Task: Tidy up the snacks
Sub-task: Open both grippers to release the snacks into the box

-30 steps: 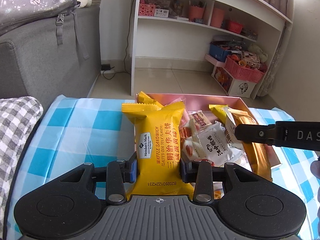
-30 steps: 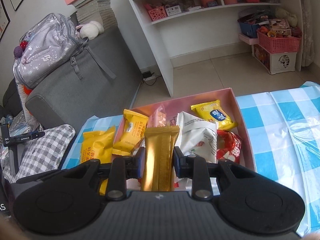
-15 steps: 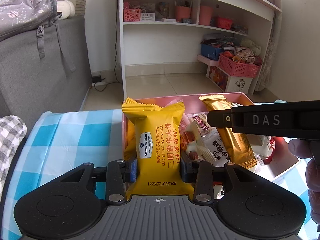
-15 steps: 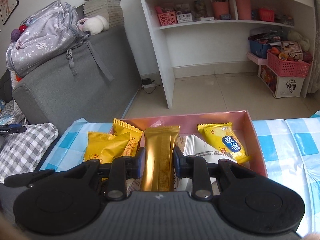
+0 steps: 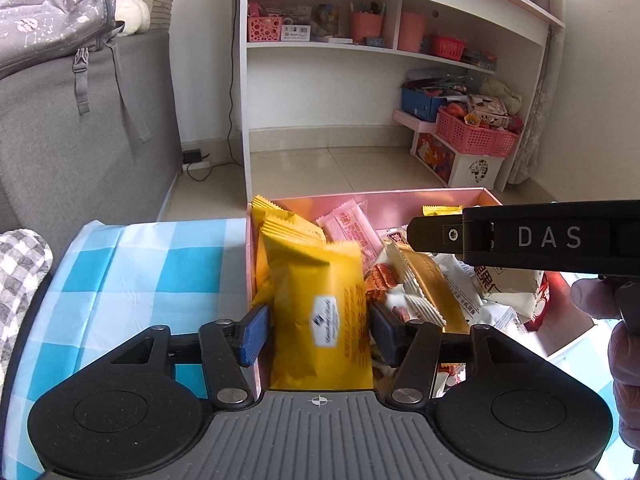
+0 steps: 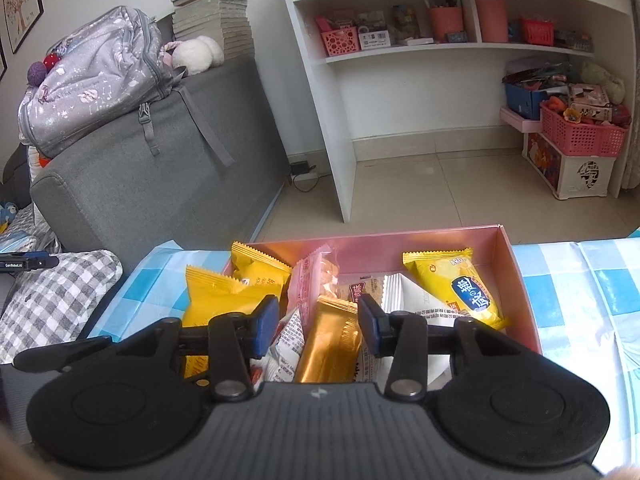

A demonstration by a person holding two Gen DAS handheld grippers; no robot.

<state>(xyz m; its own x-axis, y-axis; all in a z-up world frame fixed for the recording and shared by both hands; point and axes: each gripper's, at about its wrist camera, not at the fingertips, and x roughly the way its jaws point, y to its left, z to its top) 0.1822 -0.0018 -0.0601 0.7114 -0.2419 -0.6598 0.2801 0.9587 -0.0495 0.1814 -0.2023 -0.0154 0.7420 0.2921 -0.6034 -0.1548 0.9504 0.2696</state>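
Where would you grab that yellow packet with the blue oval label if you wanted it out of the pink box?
Probably by its upper crimped end. The yellow packet with the blue oval label lies tilted against the far right corner of the pink box, flat face up, that seam raised and free. Come from above with the pads across its narrow width.

Beyond the jaws stands a white wooden shelf unit against a pale plastered wall, its open shelves crowded with pink baskets and cups. The floor of glossy beige tiles catches soft daylight. Ahead and left of the jaws sits a grey fabric sofa, with a grey patterned backpack on its back, a tall stack of books and a white plush toy beside it. Ahead and right, a pink plastic lattice basket rests on a white storage box. Framed pictures hang far left.
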